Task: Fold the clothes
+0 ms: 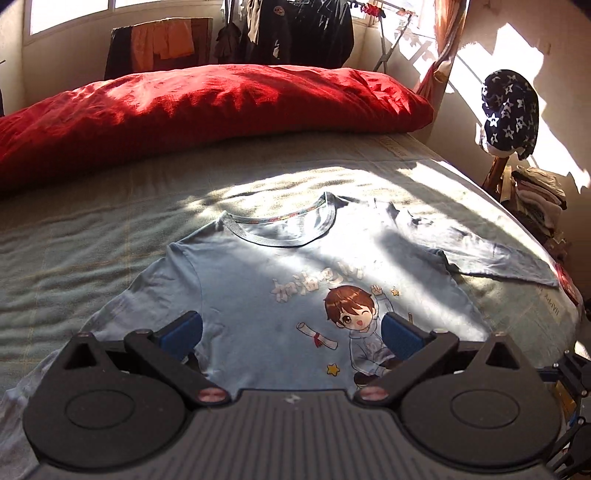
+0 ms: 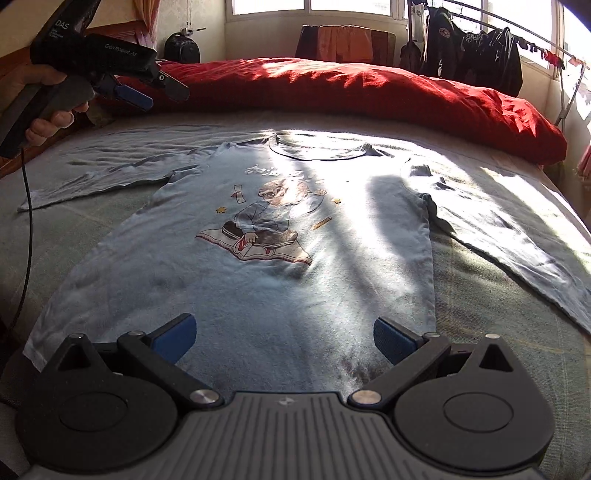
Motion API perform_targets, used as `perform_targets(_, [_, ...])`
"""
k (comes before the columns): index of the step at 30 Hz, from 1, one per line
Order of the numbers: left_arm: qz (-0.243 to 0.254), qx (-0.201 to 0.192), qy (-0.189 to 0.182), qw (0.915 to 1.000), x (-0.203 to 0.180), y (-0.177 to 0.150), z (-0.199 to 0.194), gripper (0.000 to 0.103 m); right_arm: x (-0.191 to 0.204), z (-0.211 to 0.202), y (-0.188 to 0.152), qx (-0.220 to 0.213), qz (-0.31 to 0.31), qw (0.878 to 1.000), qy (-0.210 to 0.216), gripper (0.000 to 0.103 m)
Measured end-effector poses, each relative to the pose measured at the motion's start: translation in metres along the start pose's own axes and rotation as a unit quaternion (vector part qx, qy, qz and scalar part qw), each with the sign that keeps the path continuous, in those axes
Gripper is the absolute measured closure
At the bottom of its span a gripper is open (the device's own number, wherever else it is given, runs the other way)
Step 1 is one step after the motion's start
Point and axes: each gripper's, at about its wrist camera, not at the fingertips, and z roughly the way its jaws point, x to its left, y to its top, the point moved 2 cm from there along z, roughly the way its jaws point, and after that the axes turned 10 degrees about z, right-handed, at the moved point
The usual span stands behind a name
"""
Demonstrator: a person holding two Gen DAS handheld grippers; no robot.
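Right gripper [image 2: 284, 338] hovers over hem of long-sleeved blue shirt [image 2: 258, 280], fingers spread wide, empty. Left gripper [image 1: 291, 334], jaws apart, empty, above chest print. Shirt lies flat on bed [image 1: 92, 229], both sleeves out. Only right view shows hand [image 2: 48, 122] holding left gripper; only left view shows star-patterned garment [image 1: 509, 114]. One red duvet [image 1: 207, 99].

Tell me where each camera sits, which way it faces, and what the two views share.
Left wrist: on the left gripper, above the shirt's chest, facing the collar and the red duvet; own open fingers show.
Right wrist: on the right gripper, over the hem, facing up the shirt toward the window; open fingers, plus the left gripper in a hand upper left.
Shared: shirt, duvet, clothes rack.
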Motion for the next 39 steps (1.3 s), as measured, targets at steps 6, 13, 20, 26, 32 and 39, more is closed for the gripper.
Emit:
perform_targets(6, [0.075, 0.025, 0.020, 0.9967, -0.083, -0.075, 0.008, 0.001, -0.004, 0.026, -0.037, 0.035, -0.011, 0.999, -0.004, 0.000])
perform_targets(13, [0.091, 0.031, 0.049, 0.9941, -0.128, -0.136, 0.013, 0.001, -0.006, 0.030, -0.042, 0.034, 0.008, 0.999, -0.006, 0.000])
perform_targets(20, [0.027, 0.020, 0.072, 0.9968, -0.128, -0.162, 0.008, 0.001, -0.006, 0.030, -0.045, 0.023, 0.010, 1.000, -0.010, 0.000])
perform_targets(26, [0.009, 0.011, 0.105, 0.9944, -0.139, -0.178, -0.001, 0.001, -0.008, 0.027, -0.050, 0.000, 0.008, 1.000, -0.003, 0.000])
perform_targets(32, [0.009, 0.010, 0.127, 0.9918, -0.154, -0.196, -0.012, 0.001, -0.011, 0.014, -0.066, -0.024, -0.008, 1.000, 0.005, 0.000])
perform_targets(39, [0.051, 0.030, 0.141, 0.9882, -0.170, -0.201, -0.024, 0.001, -0.014, -0.006, -0.087, -0.019, -0.040, 0.999, -0.012, 0.000])
